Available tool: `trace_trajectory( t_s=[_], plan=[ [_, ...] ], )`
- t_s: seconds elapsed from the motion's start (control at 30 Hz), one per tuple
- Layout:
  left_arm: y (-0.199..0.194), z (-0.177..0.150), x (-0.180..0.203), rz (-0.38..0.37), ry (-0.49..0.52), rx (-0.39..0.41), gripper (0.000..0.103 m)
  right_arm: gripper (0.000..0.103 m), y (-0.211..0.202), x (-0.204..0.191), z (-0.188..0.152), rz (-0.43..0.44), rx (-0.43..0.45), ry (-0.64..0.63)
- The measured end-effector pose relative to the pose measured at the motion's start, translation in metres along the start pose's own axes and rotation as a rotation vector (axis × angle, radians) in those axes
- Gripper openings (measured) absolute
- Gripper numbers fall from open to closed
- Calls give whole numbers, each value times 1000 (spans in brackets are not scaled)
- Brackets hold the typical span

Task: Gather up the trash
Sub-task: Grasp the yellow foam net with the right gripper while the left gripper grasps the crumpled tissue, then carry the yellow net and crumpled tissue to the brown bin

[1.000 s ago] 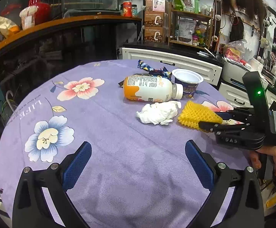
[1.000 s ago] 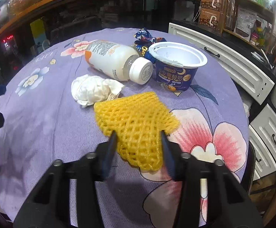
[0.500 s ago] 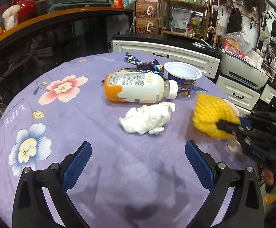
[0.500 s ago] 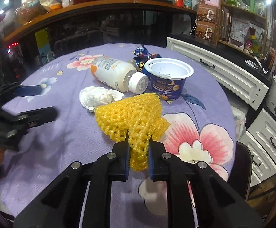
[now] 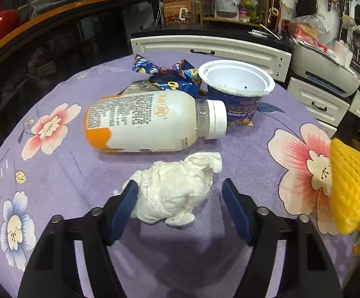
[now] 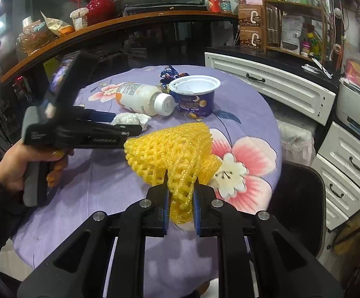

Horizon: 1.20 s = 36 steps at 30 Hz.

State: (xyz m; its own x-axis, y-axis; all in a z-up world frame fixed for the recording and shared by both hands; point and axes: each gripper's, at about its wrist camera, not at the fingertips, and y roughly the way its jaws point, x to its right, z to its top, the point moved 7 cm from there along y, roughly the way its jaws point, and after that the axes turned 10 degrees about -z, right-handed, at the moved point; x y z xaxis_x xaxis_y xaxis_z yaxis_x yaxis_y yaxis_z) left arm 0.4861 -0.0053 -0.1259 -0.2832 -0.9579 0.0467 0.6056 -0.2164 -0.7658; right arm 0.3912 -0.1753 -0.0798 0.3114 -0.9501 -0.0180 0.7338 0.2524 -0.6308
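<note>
My right gripper (image 6: 180, 196) is shut on a yellow foam fruit net (image 6: 172, 146) and holds it lifted above the purple flowered tablecloth (image 6: 100, 193); the net also shows at the right edge of the left wrist view (image 5: 351, 186). My left gripper (image 5: 180, 193) is open, its blue pads either side of a crumpled white tissue (image 5: 172, 191). It also shows in the right wrist view (image 6: 120, 124), with the tissue (image 6: 130, 119) between its fingers. Behind lie a white bottle (image 5: 150, 121) on its side, a blue cup (image 5: 237, 92) and a blue snack wrapper (image 5: 170, 74).
A round table with the cloth (image 5: 55, 173) stands before white drawer cabinets (image 6: 269, 84) and a dark curved counter (image 6: 130, 29). A dark chair seat (image 6: 301, 188) sits at the table's right edge. Shelves with boxes (image 5: 180, 0) are at the back.
My left gripper has moved forward to straddle the tissue, its fingers narrower than before. My right gripper has lifted the yellow net and drawn it back and right, off the cloth.
</note>
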Motion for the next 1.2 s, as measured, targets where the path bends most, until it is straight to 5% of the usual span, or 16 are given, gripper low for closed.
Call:
trace_trajectory(
  t_s=[0.13, 0.27, 0.47, 0.8, 1.2],
  plan=[
    [0, -1, -4, 19, -12, 7, 41, 15, -7, 7, -8, 0, 3, 17],
    [-7, 0, -6, -3, -46, 29, 34, 15, -11, 12, -12, 3, 6, 37],
    [-36, -6, 6, -32, -55, 105, 33, 15, -20, 17, -17, 5, 25, 51],
    [-89, -19, 82, -178, -19, 225, 33, 15, -45, 49, -39, -33, 40, 90],
    [-77, -11, 200, -346, 108, 219, 33, 15, -69, 128, -77, -147, 24, 181]
  ],
)
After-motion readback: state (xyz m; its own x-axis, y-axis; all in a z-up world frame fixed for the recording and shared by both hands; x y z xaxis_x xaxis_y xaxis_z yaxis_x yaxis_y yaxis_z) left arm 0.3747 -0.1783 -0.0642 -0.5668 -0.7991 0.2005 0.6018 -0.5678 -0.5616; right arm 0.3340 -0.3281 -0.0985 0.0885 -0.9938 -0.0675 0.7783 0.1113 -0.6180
